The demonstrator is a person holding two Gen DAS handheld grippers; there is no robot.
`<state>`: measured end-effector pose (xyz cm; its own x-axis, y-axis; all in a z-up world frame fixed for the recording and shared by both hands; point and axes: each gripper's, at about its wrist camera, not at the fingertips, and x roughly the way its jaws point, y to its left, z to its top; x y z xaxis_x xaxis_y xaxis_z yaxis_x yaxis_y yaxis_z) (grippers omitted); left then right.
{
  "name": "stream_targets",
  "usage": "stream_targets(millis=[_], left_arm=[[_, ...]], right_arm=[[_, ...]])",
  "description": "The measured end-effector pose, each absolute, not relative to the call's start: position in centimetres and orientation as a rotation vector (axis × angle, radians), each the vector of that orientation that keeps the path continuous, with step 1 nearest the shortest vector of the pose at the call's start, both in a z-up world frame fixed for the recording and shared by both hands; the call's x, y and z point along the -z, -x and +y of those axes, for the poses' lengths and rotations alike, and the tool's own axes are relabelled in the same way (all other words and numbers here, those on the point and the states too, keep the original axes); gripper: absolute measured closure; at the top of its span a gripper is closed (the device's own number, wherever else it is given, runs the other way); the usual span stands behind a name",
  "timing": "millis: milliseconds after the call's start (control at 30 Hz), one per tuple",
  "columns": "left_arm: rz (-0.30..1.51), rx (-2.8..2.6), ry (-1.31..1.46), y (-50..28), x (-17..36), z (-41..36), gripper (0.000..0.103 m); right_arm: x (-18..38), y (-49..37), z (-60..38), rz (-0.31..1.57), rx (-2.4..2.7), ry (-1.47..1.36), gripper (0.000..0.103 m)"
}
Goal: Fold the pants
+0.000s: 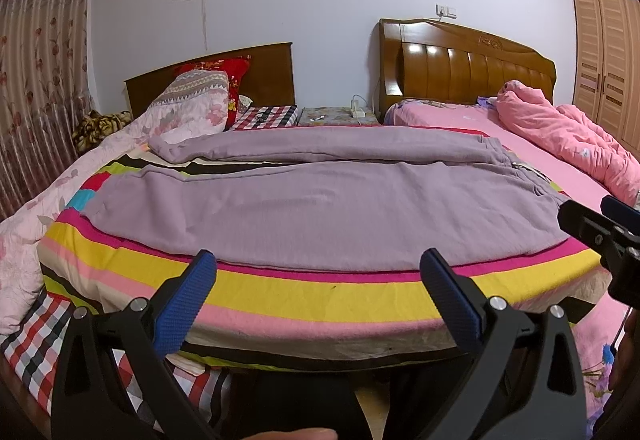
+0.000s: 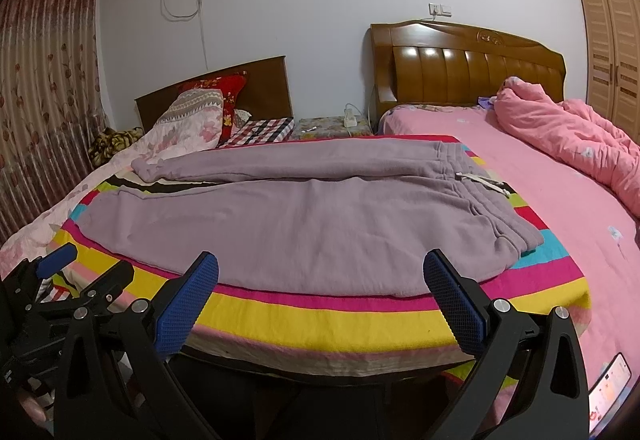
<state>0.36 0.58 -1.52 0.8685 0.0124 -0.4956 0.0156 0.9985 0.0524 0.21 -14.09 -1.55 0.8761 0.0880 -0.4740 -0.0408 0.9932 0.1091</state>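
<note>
Pants [image 1: 320, 208] spread flat, unfolded, on striped blanket [image 1: 320, 300] atop bed; waistband right, cuffs left. Left gripper [image 1: 318, 268] and right gripper [image 2: 320, 270] held wide, empty, short of near edge. Near leg best pinched at waistband and cuff together, then laid evenly over far leg.

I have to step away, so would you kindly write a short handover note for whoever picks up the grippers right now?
Left gripper: open, empty, hanging short of the near edge of the striped blanket.
Right gripper: open, empty, beside it at the same edge.
Purple sweatpants: laid flat across the blanket, waistband to the right, leg cuffs to the left, legs slightly apart.
Done: pants spread out. No fold is visible yet.
Left: all the folding; probably start by laying one leg over the other.
</note>
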Motion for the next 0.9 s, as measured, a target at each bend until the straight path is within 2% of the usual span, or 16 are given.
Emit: stream_targets(millis=[900], left_arm=[[0.563, 0.016, -0.029, -0.99, 1.82, 1.02, 0.001]], right_arm=[[2.29, -0.85, -14.49, 0.540, -0.032, -0.090, 0.004]])
